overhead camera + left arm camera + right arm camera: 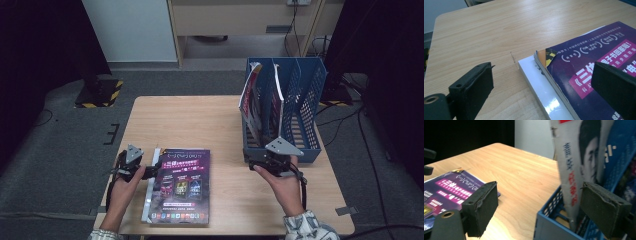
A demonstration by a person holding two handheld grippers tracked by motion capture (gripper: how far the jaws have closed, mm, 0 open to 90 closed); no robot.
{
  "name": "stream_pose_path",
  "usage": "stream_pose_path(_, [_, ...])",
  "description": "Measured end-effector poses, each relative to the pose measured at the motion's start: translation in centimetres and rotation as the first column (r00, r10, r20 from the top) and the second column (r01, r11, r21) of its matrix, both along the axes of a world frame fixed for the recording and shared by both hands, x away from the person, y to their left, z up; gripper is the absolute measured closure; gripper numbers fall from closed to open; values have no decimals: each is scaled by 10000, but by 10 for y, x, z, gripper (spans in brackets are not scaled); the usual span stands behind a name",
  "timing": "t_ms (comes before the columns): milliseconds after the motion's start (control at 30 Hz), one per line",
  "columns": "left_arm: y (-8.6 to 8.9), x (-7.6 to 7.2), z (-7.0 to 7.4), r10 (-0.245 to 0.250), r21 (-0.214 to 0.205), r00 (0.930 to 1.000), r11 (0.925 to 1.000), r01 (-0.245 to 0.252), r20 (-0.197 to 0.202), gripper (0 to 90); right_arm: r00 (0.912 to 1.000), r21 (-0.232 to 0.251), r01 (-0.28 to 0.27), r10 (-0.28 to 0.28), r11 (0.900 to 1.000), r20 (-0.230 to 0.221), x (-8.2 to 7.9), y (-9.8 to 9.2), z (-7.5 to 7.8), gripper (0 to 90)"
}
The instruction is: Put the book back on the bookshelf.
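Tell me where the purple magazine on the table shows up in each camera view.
High view: purple magazine lies lower centre, atop a stack.
Left gripper view: it fills the right half.
Right gripper view: it sits at the left edge.
Shared landmark: the wooden table.

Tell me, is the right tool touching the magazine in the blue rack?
Apart. The right gripper view shows the right tool open, and the magazine stands in the blue rack between the jaws, with clear space beside each pad.
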State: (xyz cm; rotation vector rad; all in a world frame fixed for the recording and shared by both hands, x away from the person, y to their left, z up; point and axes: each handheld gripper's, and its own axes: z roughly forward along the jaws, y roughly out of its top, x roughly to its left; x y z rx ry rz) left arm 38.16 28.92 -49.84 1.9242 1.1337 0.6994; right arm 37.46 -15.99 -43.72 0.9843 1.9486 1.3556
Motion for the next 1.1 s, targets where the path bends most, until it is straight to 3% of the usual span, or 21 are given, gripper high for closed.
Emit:
stream_pose_path(133, [-2, -1, 1, -82, -47, 10000, 10000, 82, -20, 38, 9997, -47, -184, 183, 9998, -136, -5, 10, -2, 159])
stream_pose_path(333, [-4, -5, 1, -166, -125, 9998, 9998, 165, -63, 38, 9946, -215, -885, 872, 9958, -556, -10, 32, -14, 163])
stream_pose_path(733, [-8, -12, 2, -353, 174, 9991, 9992, 358, -243, 38, 9810, -568, -1728, 1667, 9833, -992, -11, 61, -27, 161])
stream_pose_path(900, [-9, -21, 2, -376, 193, 9988, 9991, 382, -302, 42, 9736, -373, -2054, 2003, 9780, -1094, -5, 76, -32, 148])
stream_pose_path(1033, [-10, -26, 1, -361, 347, 9980, 9987, 380, -519, 44, 9744, -121, -2008, 1984, 9796, -1057, 0, 87, -33, 102])
stream_pose_path(1100, [-11, -28, 2, -402, 284, 9980, 9987, 416, -490, 46, 9680, -131, -2249, 2219, 9743, -1175, 7, 101, -36, 109])
